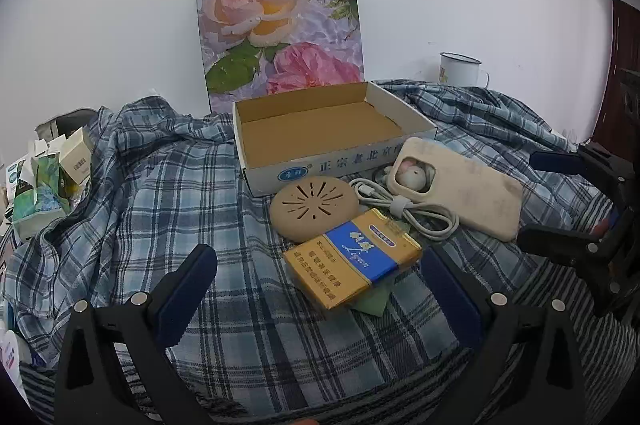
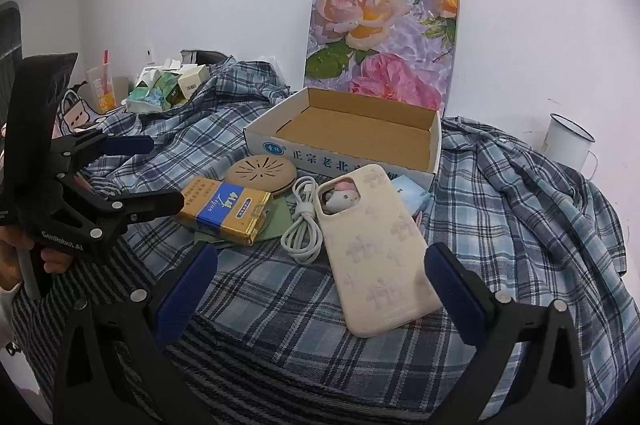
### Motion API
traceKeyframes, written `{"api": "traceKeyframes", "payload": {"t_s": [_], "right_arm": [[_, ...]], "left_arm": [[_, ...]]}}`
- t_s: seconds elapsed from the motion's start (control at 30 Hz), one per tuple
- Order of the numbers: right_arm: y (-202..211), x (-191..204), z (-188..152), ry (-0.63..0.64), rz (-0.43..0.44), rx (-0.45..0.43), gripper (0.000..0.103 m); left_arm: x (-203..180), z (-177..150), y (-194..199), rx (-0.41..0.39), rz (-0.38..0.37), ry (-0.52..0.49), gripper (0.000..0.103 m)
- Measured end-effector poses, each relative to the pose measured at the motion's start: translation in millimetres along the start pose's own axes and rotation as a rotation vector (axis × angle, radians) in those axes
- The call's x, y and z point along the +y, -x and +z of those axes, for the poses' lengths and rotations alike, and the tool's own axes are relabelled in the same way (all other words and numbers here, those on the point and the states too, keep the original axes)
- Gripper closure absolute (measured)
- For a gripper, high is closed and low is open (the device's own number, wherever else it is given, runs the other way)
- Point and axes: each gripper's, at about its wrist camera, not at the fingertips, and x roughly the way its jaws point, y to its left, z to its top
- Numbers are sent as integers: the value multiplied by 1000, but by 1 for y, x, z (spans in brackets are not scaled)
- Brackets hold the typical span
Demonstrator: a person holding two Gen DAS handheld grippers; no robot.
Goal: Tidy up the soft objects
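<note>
Left wrist view: left gripper (image 1: pixel 316 265) spread wide, empty, above the plaid cloth (image 1: pixel 168 209); yellow packet (image 1: pixel 352 259) between its fingers, round beige pad (image 1: pixel 314 209) and open cardboard box (image 1: pixel 320 129) beyond, phone case (image 1: pixel 460 185) right.

Right wrist view: right gripper (image 2: pixel 320 269) likewise fully open, empty; phone case (image 2: pixel 376 249) lies near, white cable (image 2: pixel 304 221) just left, left gripper (image 2: pixel 160 173) far left.
</note>
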Motion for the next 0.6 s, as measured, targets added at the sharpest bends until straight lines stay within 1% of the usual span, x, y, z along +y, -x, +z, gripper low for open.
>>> {"api": "traceKeyframes", "payload": {"t_s": [0.13, 0.6], "right_arm": [[-1, 0, 0, -2, 1, 10, 0], [-1, -1, 1, -4, 2, 8, 0]], "left_arm": [[1, -1, -2, 9, 1, -2, 0], [0, -1, 0, 1, 7, -20, 0]]}}
